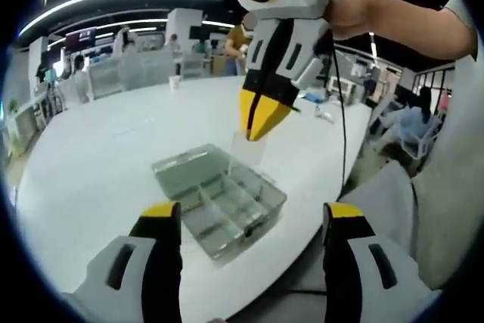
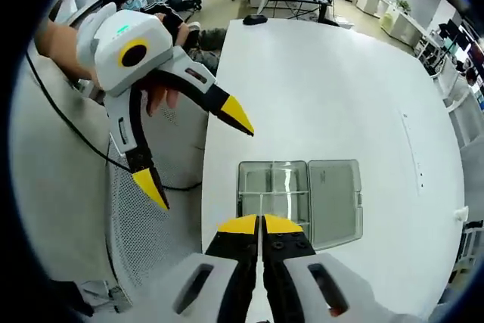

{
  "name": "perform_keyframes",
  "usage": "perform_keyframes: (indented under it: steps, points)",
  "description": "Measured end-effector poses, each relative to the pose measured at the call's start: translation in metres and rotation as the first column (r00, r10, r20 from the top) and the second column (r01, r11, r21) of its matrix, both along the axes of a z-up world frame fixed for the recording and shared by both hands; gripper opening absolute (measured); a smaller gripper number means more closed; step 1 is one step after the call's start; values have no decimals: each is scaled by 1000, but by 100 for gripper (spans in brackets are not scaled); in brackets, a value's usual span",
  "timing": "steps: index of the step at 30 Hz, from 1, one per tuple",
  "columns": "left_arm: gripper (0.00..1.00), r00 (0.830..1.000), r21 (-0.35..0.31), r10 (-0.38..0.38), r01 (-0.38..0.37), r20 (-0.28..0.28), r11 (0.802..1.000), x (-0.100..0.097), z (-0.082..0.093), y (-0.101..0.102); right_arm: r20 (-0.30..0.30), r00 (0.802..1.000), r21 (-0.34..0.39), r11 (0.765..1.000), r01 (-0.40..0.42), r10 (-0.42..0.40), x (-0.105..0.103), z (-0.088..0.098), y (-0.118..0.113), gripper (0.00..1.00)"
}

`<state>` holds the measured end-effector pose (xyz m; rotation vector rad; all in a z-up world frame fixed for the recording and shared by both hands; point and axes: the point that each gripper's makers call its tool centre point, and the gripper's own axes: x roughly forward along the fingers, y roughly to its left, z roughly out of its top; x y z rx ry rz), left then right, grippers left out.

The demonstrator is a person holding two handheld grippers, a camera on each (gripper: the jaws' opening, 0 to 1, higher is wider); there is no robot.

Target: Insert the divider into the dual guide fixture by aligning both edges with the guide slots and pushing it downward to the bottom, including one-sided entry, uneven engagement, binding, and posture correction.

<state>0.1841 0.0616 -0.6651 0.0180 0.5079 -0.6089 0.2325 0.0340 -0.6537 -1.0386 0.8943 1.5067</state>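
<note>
**Two grippers, one thin clear divider above the box**

One small, thin, transparent plastic divider (image 1: pixel 248 146) hangs pinched at its top edge in the right gripper (image 1: pixel 261 122), whose yellow-tipped fingers are clenched on it. It sits in the air above the clear plastic compartment box (image 1: pixel 219 198), near the back of the tray and apart from it, not yet in any slot as far as I can tell. In the right gripper view the divider reads only as a faint edge-on line ahead of the closed tips (image 2: pixel 261 225).

Handling, as a judgement: the sheet looks very light and fairly stiff, but thin enough to flex or skew if pushed off-axis. Smooth, glossy faces suggest it could slip or pivot in a narrow pinch. Best hold is mid-top edge, leaving both side edges free to enter the guides. Binding seems likely if one side leads.

Box: transparent, rectangular, with moulded inner walls forming several cells and a hinged lid (image 2: pixel 335 196) lying open flat beside the tray. It rests on a smooth, matte white counter (image 1: pixel 113 156), near the edge.

Left gripper (image 1: pixel 253 221): fingers (image 2: pixel 236 114) spread wide, released, holding nothing, hovering short of the box.
</note>
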Motion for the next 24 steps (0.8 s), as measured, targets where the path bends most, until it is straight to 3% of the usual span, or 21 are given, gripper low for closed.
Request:
perform_keyframes:
  steps: [24]
  points:
    - [79, 1000, -12, 10, -10, -19, 1000, 6, -5, 1, -3, 1000, -68, 997, -28, 28, 6, -26, -1, 0]
